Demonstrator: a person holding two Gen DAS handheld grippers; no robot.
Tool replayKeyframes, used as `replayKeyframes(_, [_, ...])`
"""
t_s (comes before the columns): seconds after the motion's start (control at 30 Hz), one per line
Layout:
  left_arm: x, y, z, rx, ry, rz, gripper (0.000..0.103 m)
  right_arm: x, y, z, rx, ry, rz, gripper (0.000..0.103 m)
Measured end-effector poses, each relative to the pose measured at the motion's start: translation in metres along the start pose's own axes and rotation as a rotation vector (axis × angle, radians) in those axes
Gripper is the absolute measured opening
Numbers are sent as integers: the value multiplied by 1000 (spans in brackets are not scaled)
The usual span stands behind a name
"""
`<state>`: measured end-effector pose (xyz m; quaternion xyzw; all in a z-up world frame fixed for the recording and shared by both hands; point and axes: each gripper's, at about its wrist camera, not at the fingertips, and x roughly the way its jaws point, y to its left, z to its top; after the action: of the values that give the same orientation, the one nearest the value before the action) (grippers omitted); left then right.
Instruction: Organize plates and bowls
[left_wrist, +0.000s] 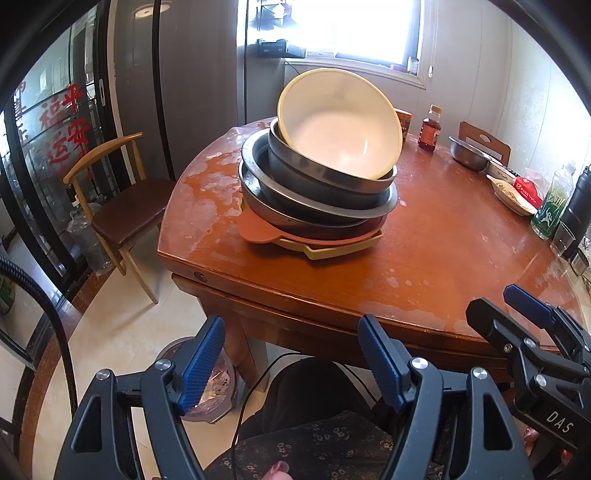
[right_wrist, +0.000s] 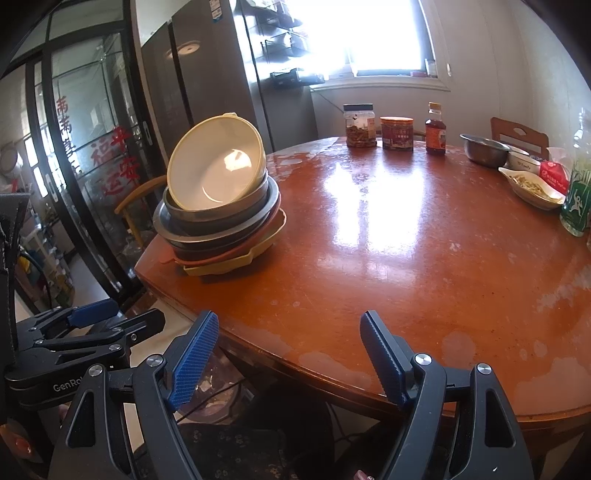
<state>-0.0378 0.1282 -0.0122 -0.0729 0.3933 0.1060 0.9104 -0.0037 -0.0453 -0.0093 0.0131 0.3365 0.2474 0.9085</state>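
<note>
Resting near the left edge of the round reddish-brown wooden table (right_wrist: 406, 240), a leaning stack of dishes is seen: a cream plastic bowl (left_wrist: 341, 122) sits tilted on top of a dark grey metal bowl (left_wrist: 332, 173), which is nested in wider stainless steel basins (left_wrist: 317, 210), with a flat terracotta-pink plastic plate (left_wrist: 258, 230) and a pale yellow angular tray (left_wrist: 332, 251) at the bottom. The left gripper (left_wrist: 291, 365) and the right gripper (right_wrist: 288, 358) are both held with jaws spread apart and nothing between the blue ribbed pads, well short of the stack at the near table edge. The cream bowl is judged light, stiff and rather slippery; it is cocked so that its mouth faces up and toward the grippers, its axis leaning off vertical, and it could be slid off by a careless nudge. A hold across its raised rim, one pad inside and one outside, is judged soundest. The metal bowls are judged heavier, rigid and smooth, best taken by their rolled rims; they sit mouth-up and nearly level. The flat plate and tray lie horizontal, the plate's tab handle pointing toward the near left. A small steel bowl (right_wrist: 484, 149) stands far off at the right among jars and bottles
</note>
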Motion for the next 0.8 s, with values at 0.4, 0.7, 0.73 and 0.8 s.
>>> replayKeyframes(0.4, [1,-2,-1,5,2,0,74,-1,-1,0,5,1,-4,80])
replayKeyframes(0.7, [0,-2,-1,3,2,1,74,-1,-1,0,10,1,-5,80])
replayKeyframes(0.73, [0,-1,-1,3,2,0,74,-1,-1,0,10,1,-6,80])
replayKeyframes(0.8, [0,-1,-1,4,1,0,74,-1,-1,0,8,1,-5,80])
